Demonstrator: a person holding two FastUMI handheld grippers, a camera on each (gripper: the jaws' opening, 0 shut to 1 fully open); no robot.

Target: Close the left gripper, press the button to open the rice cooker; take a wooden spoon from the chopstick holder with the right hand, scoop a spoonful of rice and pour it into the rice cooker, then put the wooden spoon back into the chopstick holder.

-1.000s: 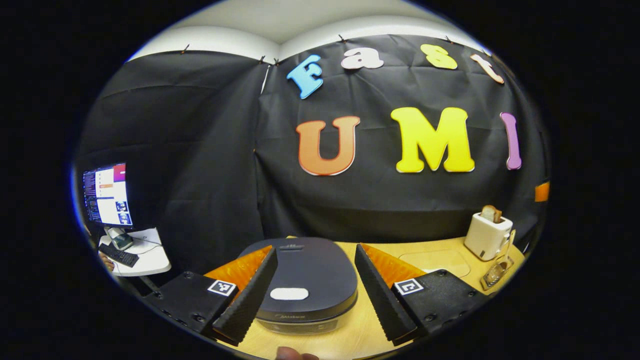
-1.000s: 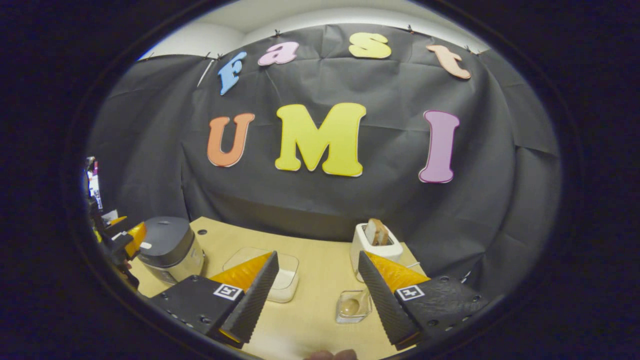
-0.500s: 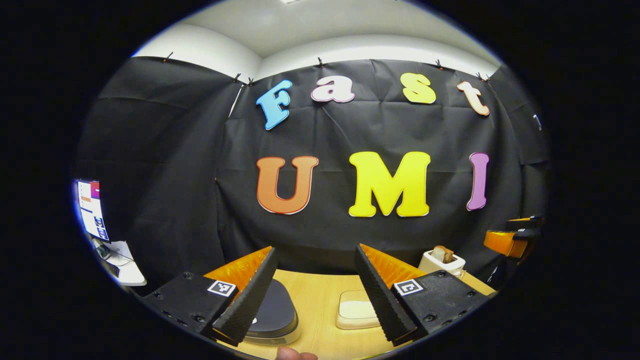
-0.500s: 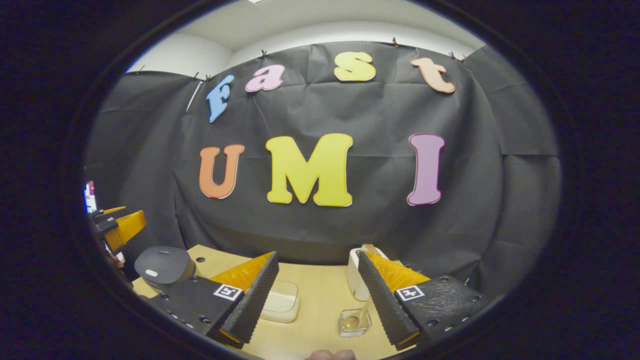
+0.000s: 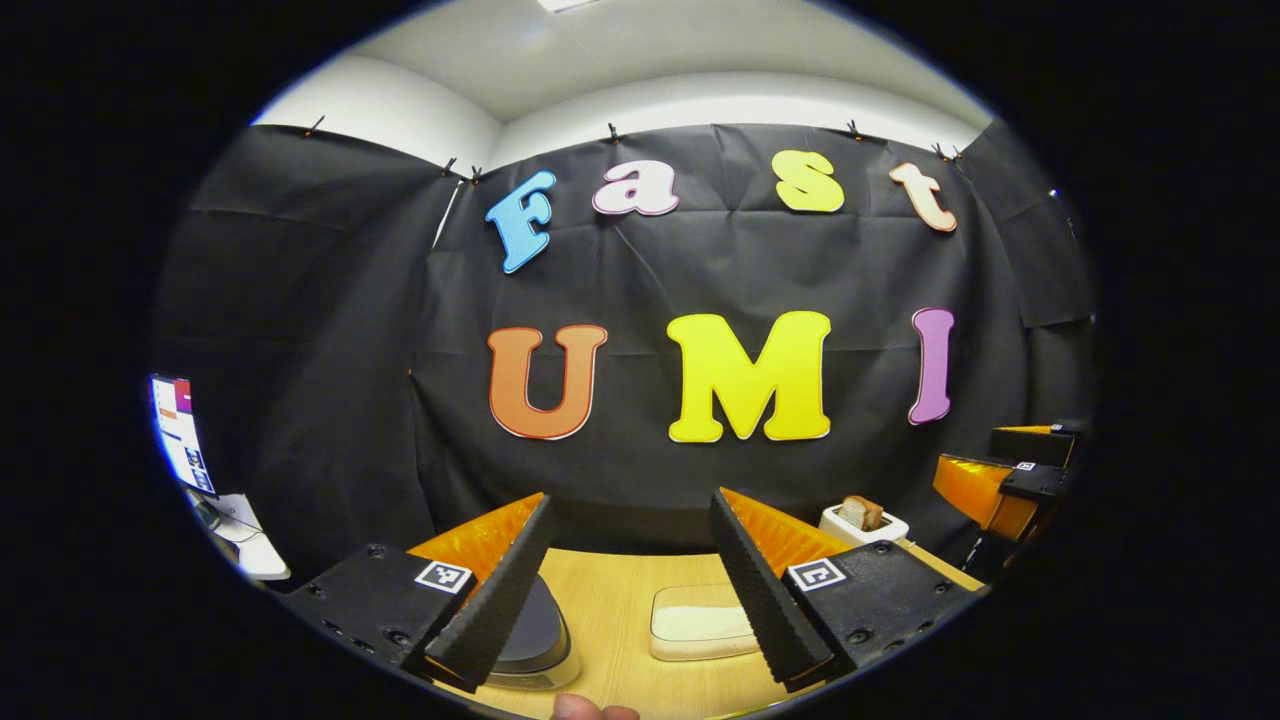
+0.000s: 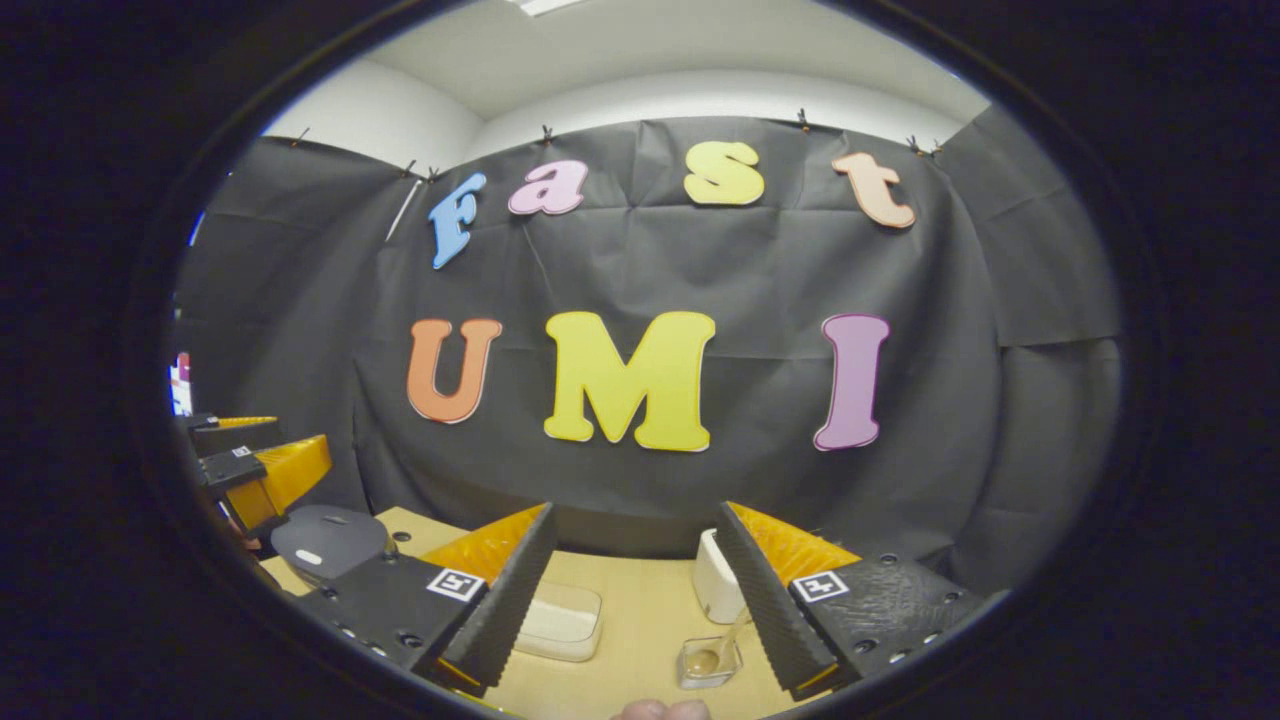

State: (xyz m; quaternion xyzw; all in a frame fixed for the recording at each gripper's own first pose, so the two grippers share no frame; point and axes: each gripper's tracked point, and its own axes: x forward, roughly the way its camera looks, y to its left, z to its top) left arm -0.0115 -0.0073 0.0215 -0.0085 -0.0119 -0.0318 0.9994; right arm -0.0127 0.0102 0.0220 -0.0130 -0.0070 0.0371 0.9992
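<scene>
Both tongs wide, holding nothing: left tongs (image 5: 630, 590) over worktop (image 5: 620, 620) by rice cooker (image 5: 535, 630), lid down; right tongs (image 6: 635, 595) near wooden spoon (image 6: 715, 650) in chopstick holder (image 6: 708, 663).

1. The left gripper view rode on the left gripper (image 5: 630, 590), looking forward and roughly level at the booth's back wall, high above the table (image 5: 610, 610); the rice cooker (image 5: 530, 630) lay low behind its left finger.
2. The right gripper view rode on the right gripper (image 6: 630, 590), facing the same wall (tilted much the same), the chopstick holder (image 6: 708, 662) close beneath its fingers.
3. Both views shared the rice box (image 5: 695, 622) (image 6: 560, 622), toaster (image 5: 862, 520) (image 6: 715, 585) and rice cooker (image 6: 325, 535).
4. Each view caught the other gripper off to its side (image 5: 1005, 480) (image 6: 250, 465).
</scene>
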